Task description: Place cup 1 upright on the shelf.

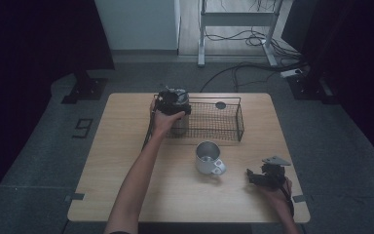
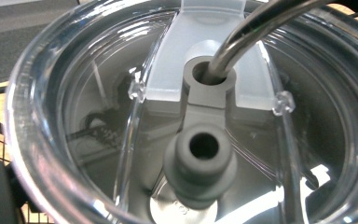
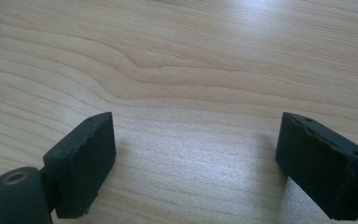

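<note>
A clear lid (image 2: 177, 116) with a metal straw (image 2: 256, 28) through its grey stopper (image 2: 200, 158) is seen very close in the left gripper view, and in the high view the left gripper (image 1: 173, 102) is seen at the left end of the wire basket (image 1: 224, 131), with the lid at its tip. The lid appears to be held there, but the jaws are hidden by it, so whether they press on it cannot be told. The lid is judged to be partway through a move between the basket and the cup (image 1: 208, 158); whether it is being lifted out or set in cannot be decided. The cup stands open on the tabletop (image 1: 126, 190) in front of the basket, with nothing fitted on it, so closing it is taken as a step not yet done.

The right gripper (image 1: 262, 178) is rested low on the tabletop, well apart from the cup, and its jaws are seen standing apart with only bare wood between them.

Counted: one basket, one cup, one lid, one straw, two grippers. A small dark round thing (image 1: 220, 105) lies in the basket; what it is cannot be told.
</note>
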